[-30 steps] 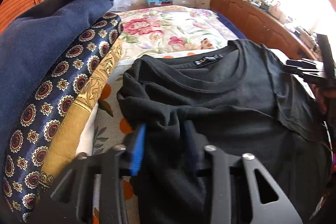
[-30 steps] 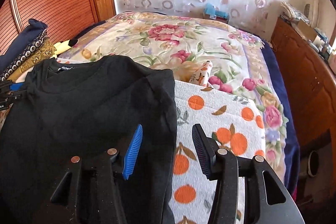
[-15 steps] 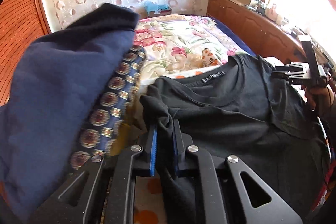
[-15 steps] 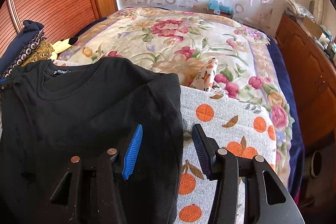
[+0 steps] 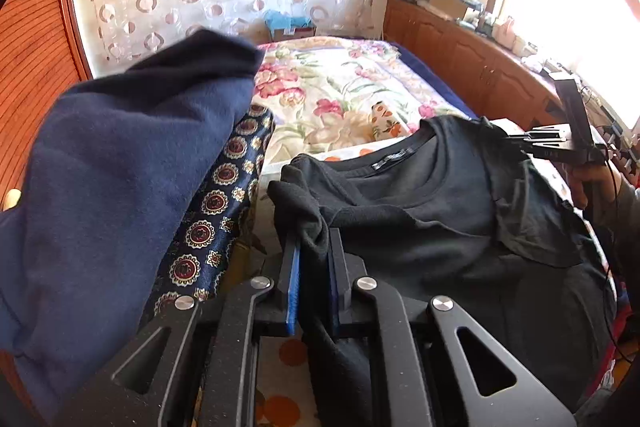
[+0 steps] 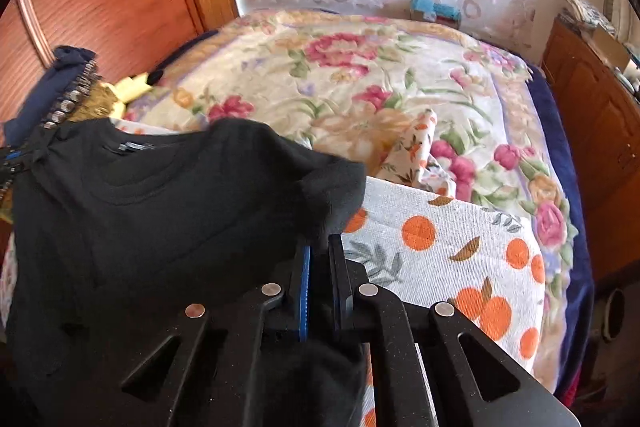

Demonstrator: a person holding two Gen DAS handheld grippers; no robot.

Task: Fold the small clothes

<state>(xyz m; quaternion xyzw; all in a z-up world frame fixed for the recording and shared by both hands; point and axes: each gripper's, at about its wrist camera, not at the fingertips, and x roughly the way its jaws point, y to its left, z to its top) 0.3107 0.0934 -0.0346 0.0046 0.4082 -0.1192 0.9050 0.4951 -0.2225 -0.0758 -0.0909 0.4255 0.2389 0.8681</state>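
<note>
Black T-shirt (image 5: pixel 432 227) lies on the orange-print cloth (image 6: pixel 460 251) on the bed, each shoulder clamped: left gripper (image 5: pixel 314 255) and right gripper (image 6: pixel 320 259) both closed on fabric. Risk: uneven lifting skews the fold; thin bites may slip.

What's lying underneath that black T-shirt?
Under the black T-shirt lies a white cloth printed with oranges, over a floral bedspread. Whatever sits beneath the shirt's middle is covered.
</note>
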